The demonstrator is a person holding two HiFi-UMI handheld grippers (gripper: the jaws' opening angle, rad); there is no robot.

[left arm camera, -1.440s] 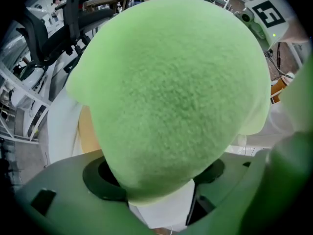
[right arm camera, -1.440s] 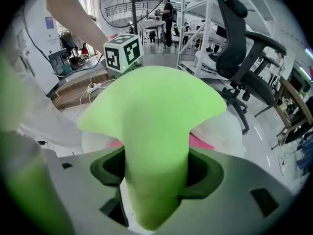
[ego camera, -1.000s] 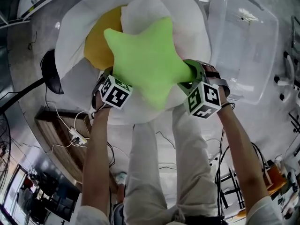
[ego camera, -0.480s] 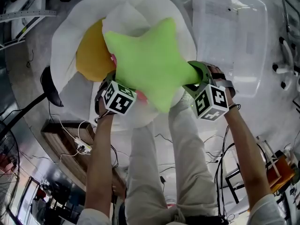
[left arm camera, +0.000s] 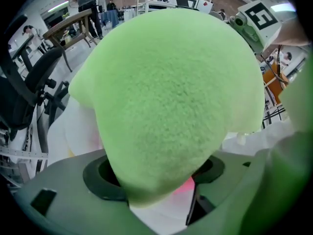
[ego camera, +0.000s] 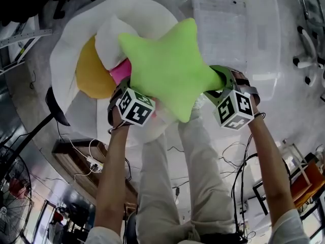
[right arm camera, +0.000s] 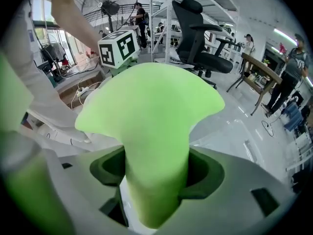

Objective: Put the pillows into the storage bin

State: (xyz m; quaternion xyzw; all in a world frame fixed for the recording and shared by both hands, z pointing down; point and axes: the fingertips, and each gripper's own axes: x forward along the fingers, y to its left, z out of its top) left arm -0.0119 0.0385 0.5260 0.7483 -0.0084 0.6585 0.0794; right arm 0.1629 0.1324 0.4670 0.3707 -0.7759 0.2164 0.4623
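A lime-green star pillow (ego camera: 167, 70) hangs between my two grippers, above a big white round cushion (ego camera: 71, 50). My left gripper (ego camera: 131, 91) is shut on the star's lower-left arm (left arm camera: 171, 97), which fills the gap between its jaws. My right gripper (ego camera: 219, 80) is shut on the right arm (right arm camera: 151, 116). On the white cushion lie a yellow pillow (ego camera: 93, 72), a pink pillow (ego camera: 119, 71) and a white pillow (ego camera: 112, 37). The clear plastic storage bin (ego camera: 238, 29) stands on the floor just right of and beyond the star, with no pillow in it.
A wooden table (ego camera: 76, 156) and cables on the floor lie near the person's legs (ego camera: 177, 187). A black chair base (ego camera: 56, 100) sits left of the cushion and a fan (ego camera: 10, 177) at lower left. An office chair (right arm camera: 195, 28) and shelving stand behind.
Both grippers have carried the star pillow to the right, toward the bin. The pink pillow underneath has come into view.
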